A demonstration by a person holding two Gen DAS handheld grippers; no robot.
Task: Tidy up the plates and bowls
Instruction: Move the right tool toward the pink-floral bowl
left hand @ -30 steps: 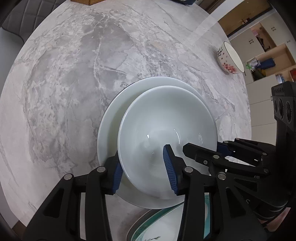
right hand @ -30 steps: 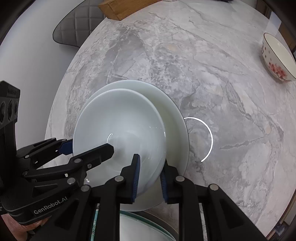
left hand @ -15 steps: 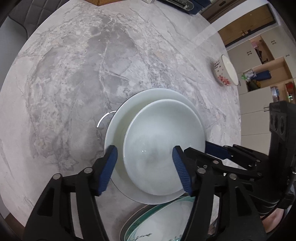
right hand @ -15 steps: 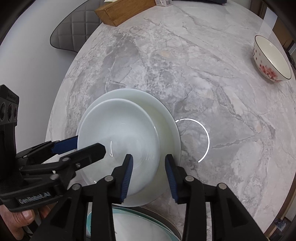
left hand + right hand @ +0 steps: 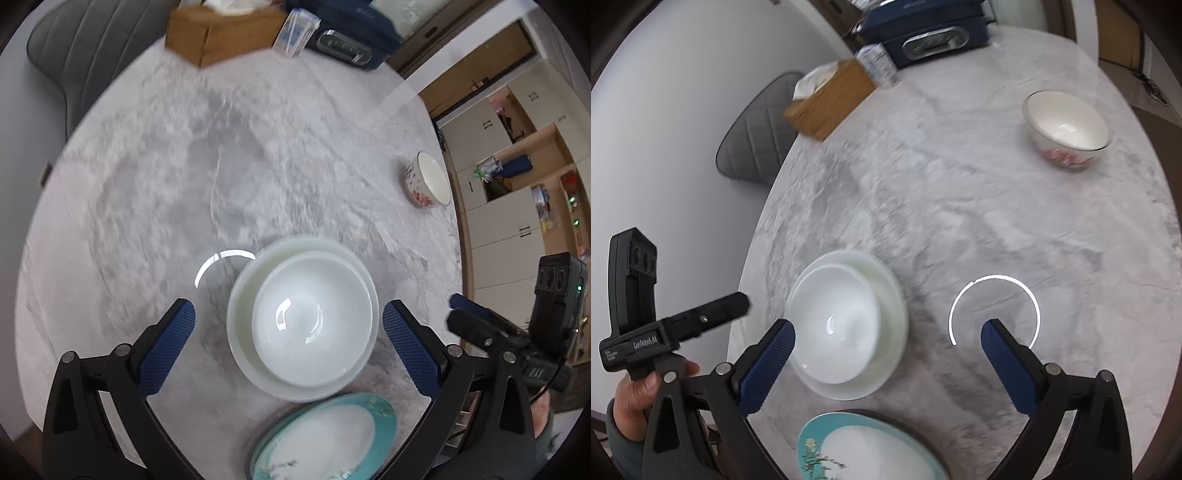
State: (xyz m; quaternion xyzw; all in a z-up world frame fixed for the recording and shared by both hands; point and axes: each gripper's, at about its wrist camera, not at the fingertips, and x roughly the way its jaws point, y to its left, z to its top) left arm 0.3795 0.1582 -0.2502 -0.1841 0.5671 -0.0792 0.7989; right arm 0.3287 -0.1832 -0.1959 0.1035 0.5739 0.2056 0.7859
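A white bowl (image 5: 312, 325) sits nested in a larger white bowl (image 5: 243, 295) on the marble table; both show in the right wrist view (image 5: 834, 325) (image 5: 890, 306). A teal-rimmed plate (image 5: 325, 439) lies at the near edge, also in the right wrist view (image 5: 864, 446). A floral bowl (image 5: 426, 184) stands far right, and shows in the right wrist view (image 5: 1067, 125). My left gripper (image 5: 288, 347) is open and empty, raised above the white bowls. My right gripper (image 5: 886, 365) is open and empty, raised above the table.
A wooden tissue box (image 5: 218, 33), a small clear packet (image 5: 295, 31) and a dark blue appliance (image 5: 351, 40) stand at the table's far edge. A grey chair (image 5: 757, 133) stands at the left. Cabinets (image 5: 517, 184) are beyond the table on the right.
Both grippers let go of the white bowl's rim, opened wide and pulled back and up. The bowl stays nested in the larger white bowl.
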